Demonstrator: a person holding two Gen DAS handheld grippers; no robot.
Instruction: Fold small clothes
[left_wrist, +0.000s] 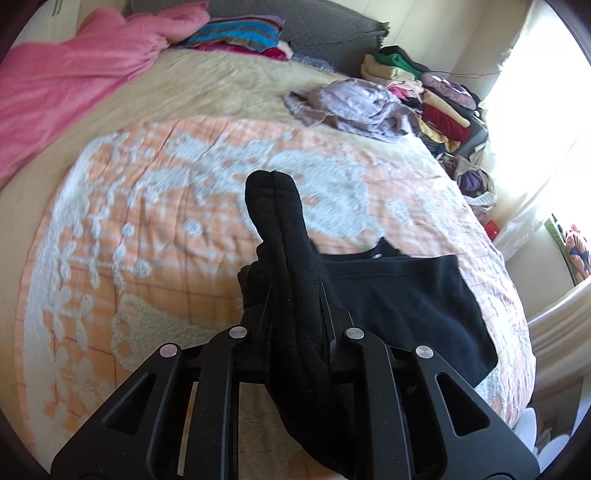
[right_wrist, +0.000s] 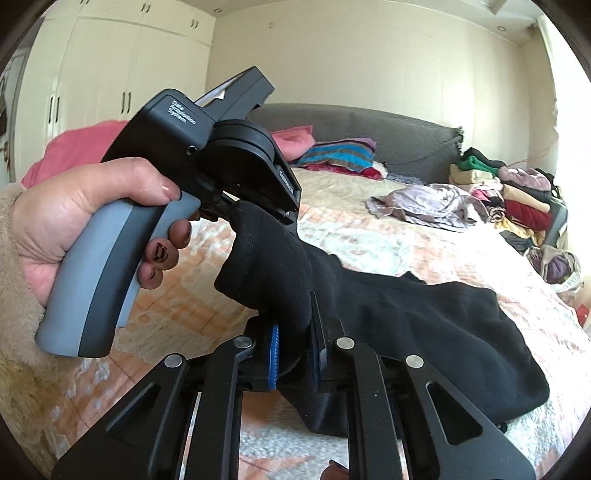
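Left gripper (right_wrist: 255, 206): black body, grey handle, white lettering. Right gripper (right_wrist: 295, 350): black linkage, silver rivets, blue pads. Fluffy beige sleeve (right_wrist: 14, 295), dark-painted nails.

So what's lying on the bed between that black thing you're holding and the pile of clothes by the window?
A crumpled lilac garment lies between the black garment and the clothes pile; the right wrist view shows it best.

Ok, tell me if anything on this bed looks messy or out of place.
The lilac garment lies crumpled on the bed, unfolded, beside the stacked clothes pile at the bed's far edge. The black garment is bunched and twisted where both the left gripper and the right gripper pinch it.
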